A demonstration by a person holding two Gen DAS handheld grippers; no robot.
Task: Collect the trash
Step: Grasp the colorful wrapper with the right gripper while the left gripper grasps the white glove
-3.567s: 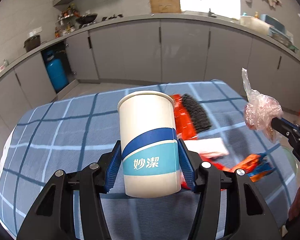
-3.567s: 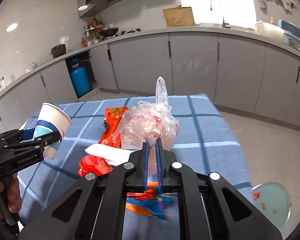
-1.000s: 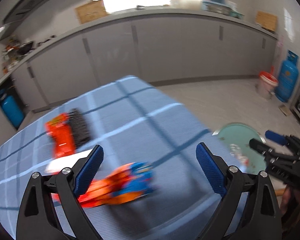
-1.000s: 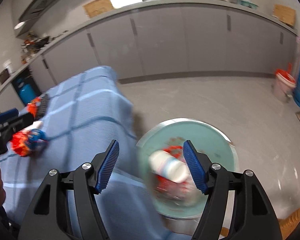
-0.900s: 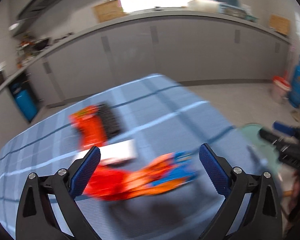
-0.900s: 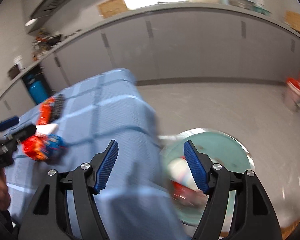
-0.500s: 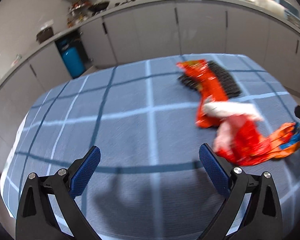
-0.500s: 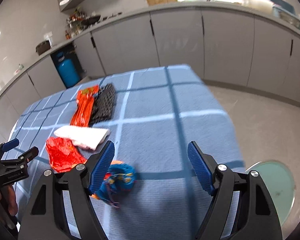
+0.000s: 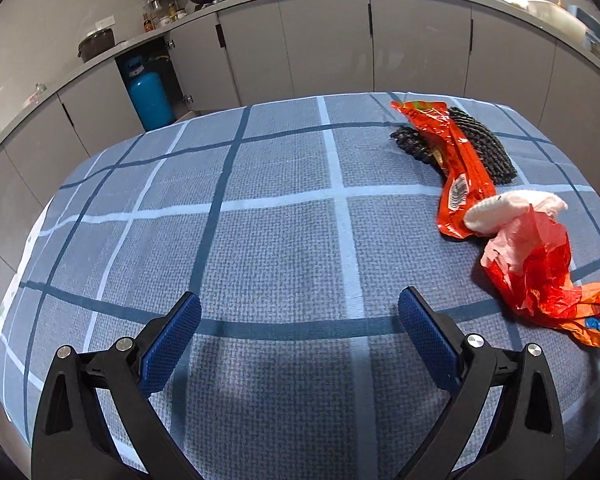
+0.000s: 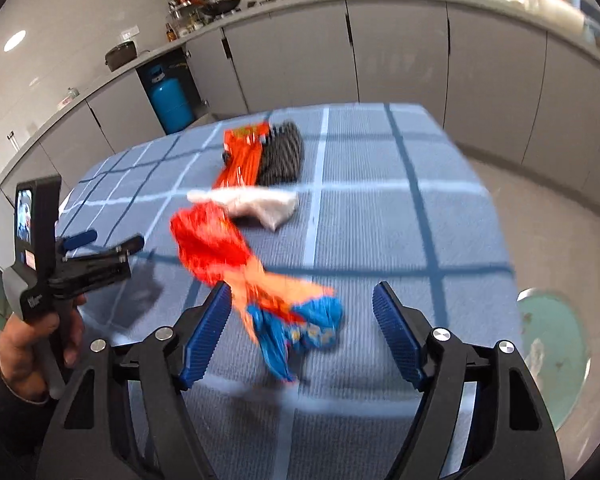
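On the blue checked tablecloth (image 9: 260, 240) lies a row of trash: a long red wrapper (image 9: 456, 160) over a black mesh piece (image 9: 480, 140), a white tissue (image 9: 512, 208), a crumpled red bag (image 9: 536, 272) and an orange-and-blue wrapper (image 10: 296, 320). My right gripper (image 10: 302, 288) hovers over the orange-and-blue wrapper. Its jaws are closing, and the pads stand clear of the wrapper on both sides. My left gripper (image 9: 299, 298) is open over bare cloth, left of the trash, with nothing between its fingers. The right wrist view shows it (image 10: 112, 240) held in a hand.
A green round bin (image 10: 552, 344) with trash inside stands on the floor beyond the table's right edge. Grey kitchen cabinets (image 9: 324, 48) run along the back, with a blue gas cylinder (image 9: 150, 98) in an open bay.
Both grippers swung from the bin side back over the table. The cup and plastic bag held earlier are gone from the jaws. The right gripper now sits over the orange-and-blue wrapper.
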